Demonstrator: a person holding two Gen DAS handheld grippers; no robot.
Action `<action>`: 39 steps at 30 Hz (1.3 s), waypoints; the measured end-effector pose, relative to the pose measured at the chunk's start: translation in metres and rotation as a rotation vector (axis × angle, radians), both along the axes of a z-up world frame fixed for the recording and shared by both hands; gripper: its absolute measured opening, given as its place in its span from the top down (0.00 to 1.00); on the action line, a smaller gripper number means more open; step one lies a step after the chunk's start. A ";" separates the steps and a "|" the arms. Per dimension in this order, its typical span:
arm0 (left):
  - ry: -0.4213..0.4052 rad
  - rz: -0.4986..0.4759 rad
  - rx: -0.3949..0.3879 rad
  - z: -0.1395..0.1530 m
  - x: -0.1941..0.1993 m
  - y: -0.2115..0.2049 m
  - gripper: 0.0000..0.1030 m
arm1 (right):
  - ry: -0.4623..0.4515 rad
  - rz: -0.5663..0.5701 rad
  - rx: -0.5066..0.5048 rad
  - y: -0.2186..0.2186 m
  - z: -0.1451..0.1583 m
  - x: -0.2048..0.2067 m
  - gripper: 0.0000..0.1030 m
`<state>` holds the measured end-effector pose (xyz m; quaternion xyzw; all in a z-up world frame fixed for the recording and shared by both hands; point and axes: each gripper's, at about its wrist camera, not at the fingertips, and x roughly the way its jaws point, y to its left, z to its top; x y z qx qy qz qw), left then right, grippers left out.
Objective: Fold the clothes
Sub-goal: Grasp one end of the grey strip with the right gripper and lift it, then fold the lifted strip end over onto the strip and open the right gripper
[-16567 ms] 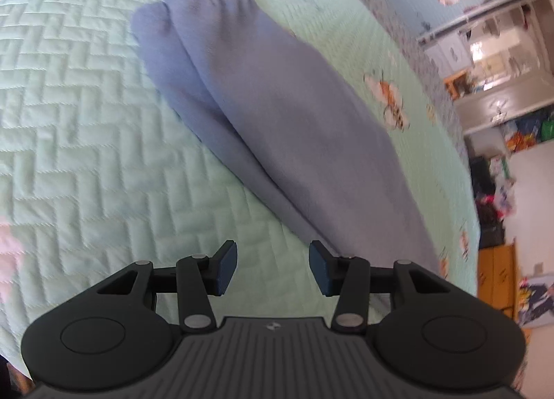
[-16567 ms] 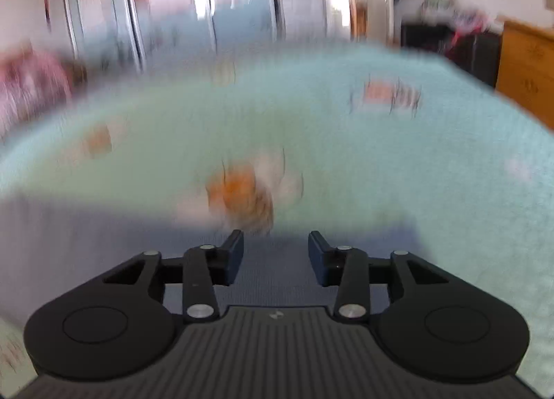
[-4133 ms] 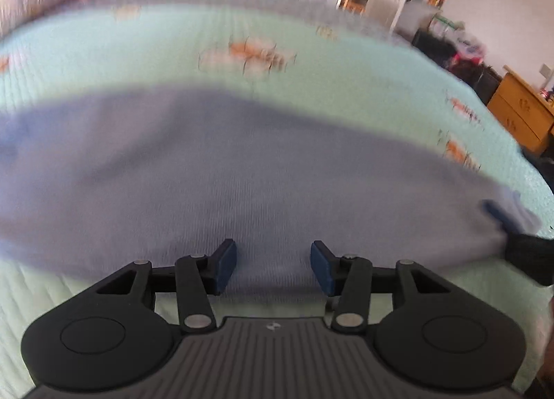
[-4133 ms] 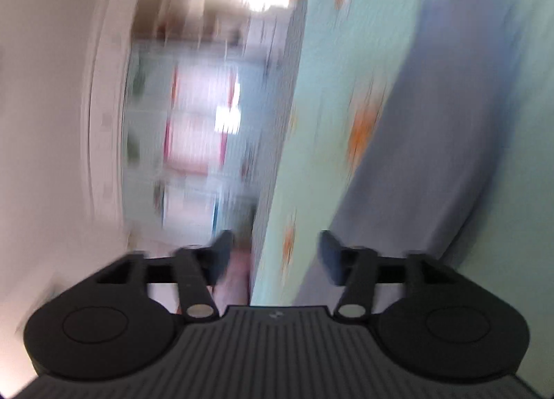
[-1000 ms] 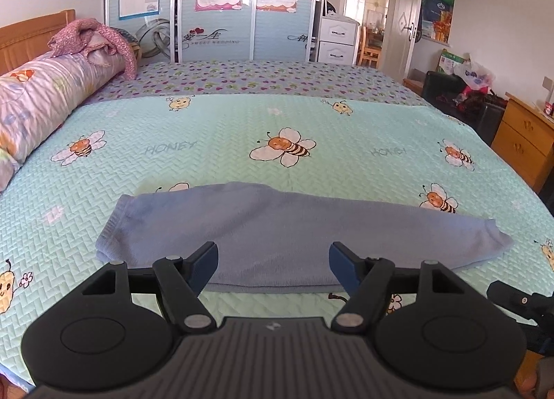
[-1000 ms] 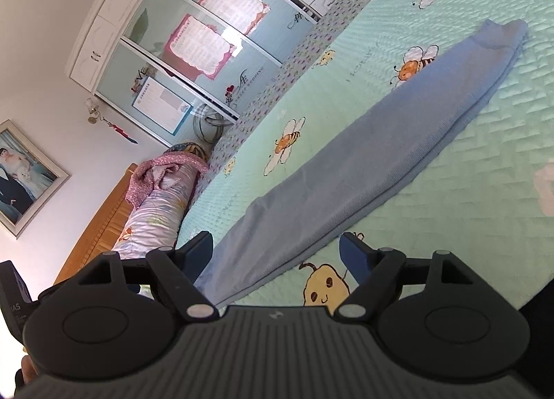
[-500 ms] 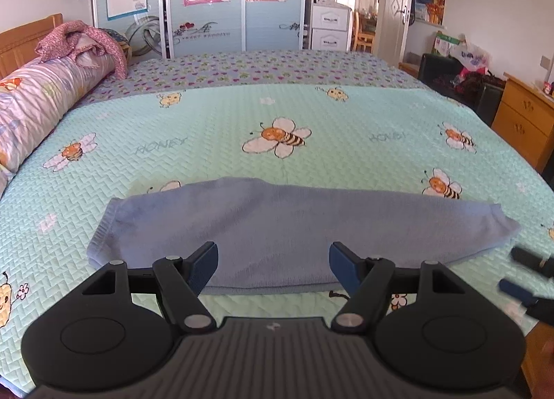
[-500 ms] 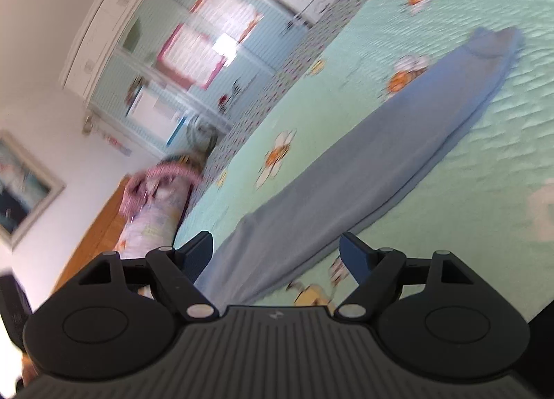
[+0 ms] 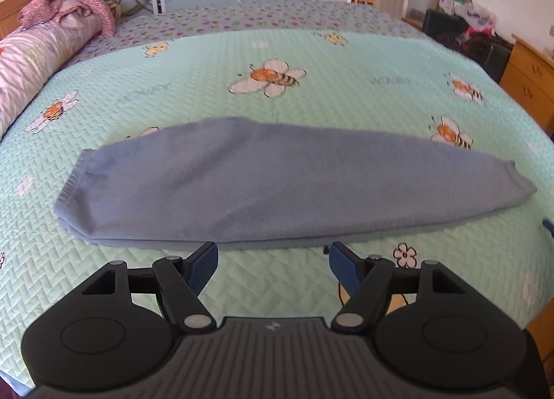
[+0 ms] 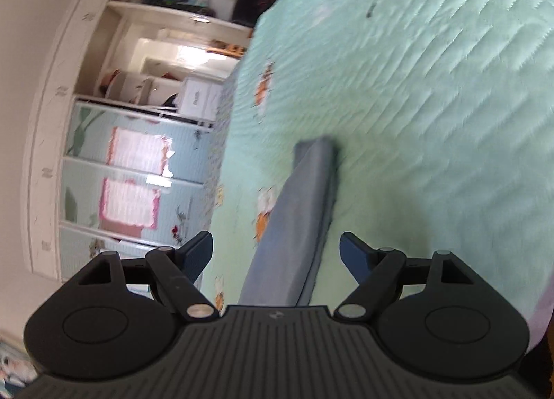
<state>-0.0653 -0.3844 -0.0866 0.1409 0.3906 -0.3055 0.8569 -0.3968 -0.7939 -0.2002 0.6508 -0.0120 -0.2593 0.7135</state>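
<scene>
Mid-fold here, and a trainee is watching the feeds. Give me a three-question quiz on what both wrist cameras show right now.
1. True or false: the left claw is clamped on the blue garment.
2. Multiple choice: the garment lies on A) a bare wooden floor, B) a mint quilted bedspread printed with bees, C) a white plastic table.
3. Short answer: in the right wrist view, where does the garment lie relative to the right claw?

Key
1. False: both pads stand apart, short of the garment's near edge, with nothing between them.
2. B.
3. It runs lengthwise through the gap between the open fingers, and neither pad presses on it.
</scene>
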 end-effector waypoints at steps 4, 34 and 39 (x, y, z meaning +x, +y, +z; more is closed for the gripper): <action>0.007 -0.018 0.032 -0.008 -0.004 -0.009 0.28 | 0.004 -0.003 0.074 -0.027 -0.020 0.016 0.21; 0.105 0.071 -0.041 -0.017 0.017 0.030 0.28 | 0.346 0.108 -0.469 0.001 0.073 0.130 0.90; 0.124 0.115 -0.089 -0.016 0.024 0.056 0.28 | 0.446 0.255 -0.794 0.092 0.122 0.199 0.90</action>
